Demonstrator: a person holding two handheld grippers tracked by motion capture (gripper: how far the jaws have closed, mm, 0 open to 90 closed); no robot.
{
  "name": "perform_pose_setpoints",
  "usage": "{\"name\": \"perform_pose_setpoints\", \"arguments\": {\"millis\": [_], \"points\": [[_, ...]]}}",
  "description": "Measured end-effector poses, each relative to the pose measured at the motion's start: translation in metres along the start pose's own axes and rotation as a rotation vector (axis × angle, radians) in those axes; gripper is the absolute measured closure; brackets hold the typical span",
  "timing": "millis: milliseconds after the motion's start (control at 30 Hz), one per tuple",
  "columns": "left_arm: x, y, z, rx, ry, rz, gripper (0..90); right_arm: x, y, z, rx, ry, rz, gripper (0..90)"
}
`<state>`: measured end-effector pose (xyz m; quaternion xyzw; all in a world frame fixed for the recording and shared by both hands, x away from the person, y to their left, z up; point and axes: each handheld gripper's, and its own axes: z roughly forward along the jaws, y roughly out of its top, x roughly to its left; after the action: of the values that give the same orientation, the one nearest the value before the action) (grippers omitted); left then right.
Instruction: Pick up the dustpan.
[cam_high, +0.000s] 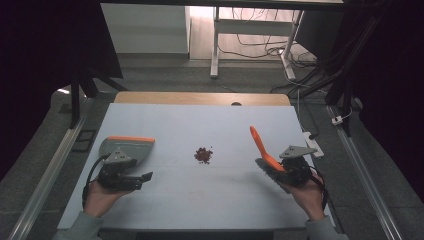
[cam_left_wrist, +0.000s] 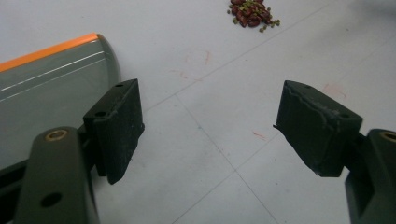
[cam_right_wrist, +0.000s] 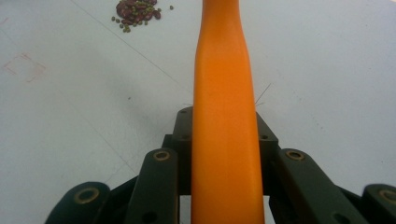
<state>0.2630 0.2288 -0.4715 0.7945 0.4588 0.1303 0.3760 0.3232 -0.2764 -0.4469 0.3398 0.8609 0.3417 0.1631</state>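
Just one brush (cam_high: 262, 150), one dustpan (cam_high: 127, 148), one bean pile (cam_high: 203, 155).

Lab: bare test table (cam_high: 150, 200), floor cables (cam_high: 260, 47).

Smooth glossy orange plastic brush handle (cam_right_wrist: 224, 116); matt grey plastic dustpan (cam_left_wrist: 51, 93).

black fingers (cam_left_wrist: 116, 126), brass-ringed screw holes, grey sleeves (cam_high: 82, 227).
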Motion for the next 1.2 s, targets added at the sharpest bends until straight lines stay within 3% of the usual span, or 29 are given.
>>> {"name": "perform_pose_setpoints", "arguments": {"millis": [100,167,300,433,500,600,833,933,1200], "points": [[0.001,0.006,-0.001,0.014,-0.006,-0.033,24.0,-0.002,-0.001,-0.001,-0.007,0.007,0.005,70.9],[0.001,0.011,0.000,0.045,0.014,-0.056,23.9,-0.003,-0.001,0.000,-0.008,0.006,0.000,70.9],[-0.001,0.021,-0.002,0.071,0.034,-0.054,23.0,-0.003,0.000,0.000,-0.015,0.017,-0.002,70.9],[0.002,0.028,-0.011,0.050,0.059,-0.065,21.4,-0.004,0.000,-0.001,-0.017,0.019,-0.001,70.9],[0.005,0.026,-0.015,0.044,0.085,-0.082,20.7,-0.004,0.000,-0.001,-0.013,0.013,-0.005,70.9],[0.010,0.024,-0.016,0.060,0.087,-0.123,22.5,-0.006,0.001,-0.001,-0.011,0.005,-0.006,70.9],[0.018,0.024,-0.025,0.072,0.133,-0.139,21.4,-0.008,0.002,-0.002,-0.011,-0.009,0.007,70.9],[0.025,0.020,-0.028,0.111,0.169,-0.154,19.8,-0.008,0.001,-0.001,-0.004,-0.005,0.005,70.9],[0.043,0.010,-0.036,0.131,0.221,-0.228,17.4,-0.007,0.001,0.004,0.011,0.003,0.003,70.9]]}}
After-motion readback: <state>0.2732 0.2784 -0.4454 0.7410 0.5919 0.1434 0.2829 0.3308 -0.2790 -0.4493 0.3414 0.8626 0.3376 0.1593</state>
